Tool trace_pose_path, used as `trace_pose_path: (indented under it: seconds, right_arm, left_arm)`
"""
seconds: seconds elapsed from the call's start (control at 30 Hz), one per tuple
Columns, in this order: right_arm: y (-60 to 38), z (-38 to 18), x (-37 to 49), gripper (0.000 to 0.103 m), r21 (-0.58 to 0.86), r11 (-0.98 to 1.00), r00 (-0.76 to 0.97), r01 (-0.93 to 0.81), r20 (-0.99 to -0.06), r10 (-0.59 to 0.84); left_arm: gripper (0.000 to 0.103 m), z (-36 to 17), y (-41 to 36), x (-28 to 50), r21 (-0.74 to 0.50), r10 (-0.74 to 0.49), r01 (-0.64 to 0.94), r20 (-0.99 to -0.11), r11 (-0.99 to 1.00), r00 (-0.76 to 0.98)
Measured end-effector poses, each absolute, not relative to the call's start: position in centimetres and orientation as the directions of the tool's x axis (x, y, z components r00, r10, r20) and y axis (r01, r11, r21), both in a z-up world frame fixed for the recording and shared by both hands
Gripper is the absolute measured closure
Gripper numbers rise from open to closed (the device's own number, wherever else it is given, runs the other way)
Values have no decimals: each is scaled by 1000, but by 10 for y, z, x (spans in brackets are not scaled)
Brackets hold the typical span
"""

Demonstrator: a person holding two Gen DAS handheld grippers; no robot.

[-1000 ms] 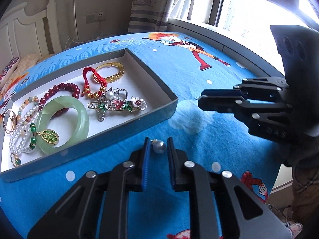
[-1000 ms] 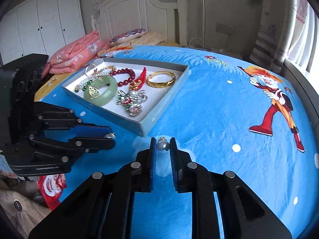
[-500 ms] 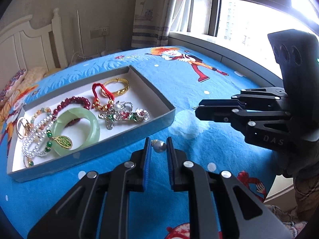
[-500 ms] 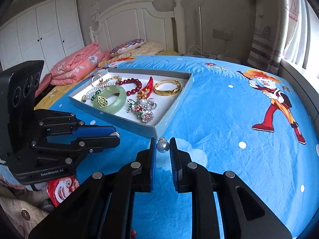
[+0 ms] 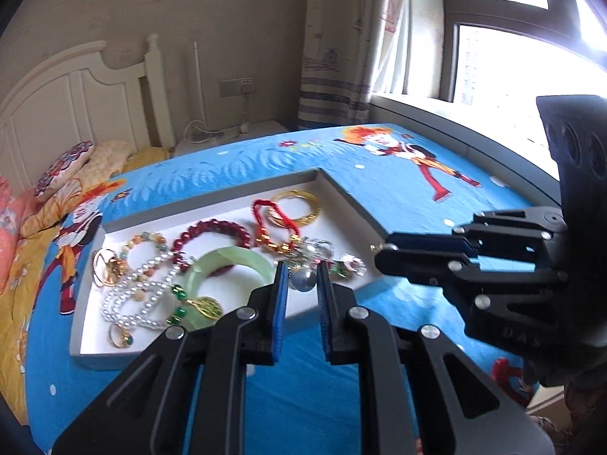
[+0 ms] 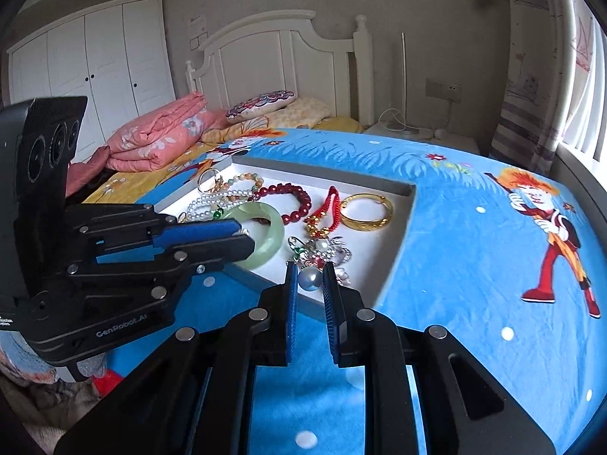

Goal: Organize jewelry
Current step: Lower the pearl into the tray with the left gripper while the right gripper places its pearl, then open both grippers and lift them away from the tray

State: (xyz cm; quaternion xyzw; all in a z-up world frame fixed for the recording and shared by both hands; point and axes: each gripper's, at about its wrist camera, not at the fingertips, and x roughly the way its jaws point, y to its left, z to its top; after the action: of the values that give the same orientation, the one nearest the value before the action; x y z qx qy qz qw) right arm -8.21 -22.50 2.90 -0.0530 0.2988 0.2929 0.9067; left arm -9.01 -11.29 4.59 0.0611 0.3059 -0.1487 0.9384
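- I was in the carrying step: each of my grippers held a pearl earring and both were on the way to the jewelry tray (image 5: 356, 197).
- My left gripper (image 5: 299, 284) was nearly closed, pinching a grey pearl earring (image 5: 303, 280) between its blue pads; in its own view the pearl hung over the tray's near edge, just in front of the silver brooch (image 5: 322, 252).
- My right gripper (image 6: 309, 280) was likewise nearly closed on a second pearl earring (image 6: 310, 280), poised above the tray's near corner beside the jade bangle (image 6: 265, 239).
- Next, I judged, each pearl had to go over a bare patch of white lining, low, before the jaws opened, so that neither rolled or snagged the brooch.
- Compared with a second earlier, both grippers had risen and advanced: the pearls had been over the blue bedspread (image 6: 474, 265) short of the tray, and now lay over its edge, grip unchanged.
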Motion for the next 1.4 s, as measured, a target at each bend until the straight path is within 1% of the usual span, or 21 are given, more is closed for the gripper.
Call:
trace_pose_path:
  seconds: [0.17, 0.2, 0.23, 0.27, 0.3, 0.33, 0.37, 0.4, 0.43, 0.47, 0.53, 0.6, 0.73, 0.77, 0.8, 0.83, 0.93, 1.07, 1.17, 1.4]
  right_arm:
    - [-202, 21, -68, 85, 94, 820, 630, -565, -593, 502]
    - [-198, 21, -65, 85, 96, 819, 626, -566, -597, 502]
    - [-196, 21, -64, 84, 90, 825, 635, -558, -592, 495]
    - [-196, 23, -63, 84, 87, 830, 647, -551, -584, 490]
    - [-196, 24, -61, 81, 89, 834, 655, -545, -576, 489]
    - [-196, 25, -61, 78, 98, 836, 657, -540, -572, 491]
    - [-197, 25, -60, 73, 111, 838, 658, -534, -568, 494]
    - [-199, 25, -61, 61, 118, 843, 661, -525, -566, 492]
    - [-200, 24, -63, 52, 121, 848, 667, -517, -563, 487]
    - [-201, 24, -65, 52, 123, 852, 672, -510, -562, 483]
    - [-206, 26, -72, 51, 145, 868, 695, -475, -543, 471]
    - [-209, 24, -77, 48, 179, 874, 696, -452, -542, 470]
    - [-209, 27, -86, 28, 180, 905, 742, -386, -522, 421]
    - [-209, 27, -87, 25, 185, 913, 752, -364, -519, 405]
    - [-208, 26, -87, 20, 187, 924, 764, -334, -521, 381]
    - [-206, 25, -88, 18, 171, 940, 779, -296, -526, 341]
    - [-200, 25, -90, 17, 114, 963, 801, -244, -536, 267]
    - [-196, 22, -88, 17, 81, 972, 801, -221, -553, 229]
    - [-194, 21, -87, 17, 80, 973, 800, -219, -556, 226]
    - [-184, 20, -93, 17, 69, 968, 794, -240, -561, 237]
  left_arm:
    - [88, 41, -97, -72, 11, -197, 253, -594, 967, 780]
    - [87, 40, -94, -69, 4, -189, 239, -594, 971, 782]
    - [84, 39, -89, -67, -11, -186, 223, -592, 975, 784]
    - [62, 39, -85, -65, -22, -181, 208, -591, 978, 786]
    - [40, 40, -81, -66, -29, -171, 190, -584, 981, 794]
    - [30, 41, -74, -69, -27, -136, 146, -560, 989, 817]
    - [27, 43, -69, -70, -32, -128, 132, -550, 991, 825]
    - [22, 44, -64, -71, -44, -133, 130, -548, 991, 826]
    - [16, 45, -57, -73, -60, -141, 129, -545, 990, 827]
    - [14, 46, -53, -76, -64, -135, 120, -539, 991, 831]
    - [3, 47, -42, -83, -64, -111, 91, -519, 994, 847]
    - [2, 47, -32, -90, -80, -108, 79, -508, 994, 855]
    - [2, 43, -19, -97, -91, -84, 41, -538, 995, 839]
    - [2, 42, -18, -97, -90, -74, 30, -544, 996, 836]
    - [2, 40, -15, -96, -85, -53, 6, -559, 996, 828]
    - [2, 39, -14, -95, -83, -41, -8, -571, 996, 820]
    - [2, 35, -8, -94, -85, -19, -39, -597, 996, 802]
    - [2, 36, -9, -98, -76, -32, -15, -583, 997, 812]
    - [2, 36, -12, -98, -54, -18, -17, -585, 998, 811]
    - [2, 37, -13, -98, -47, -12, -19, -583, 999, 813]
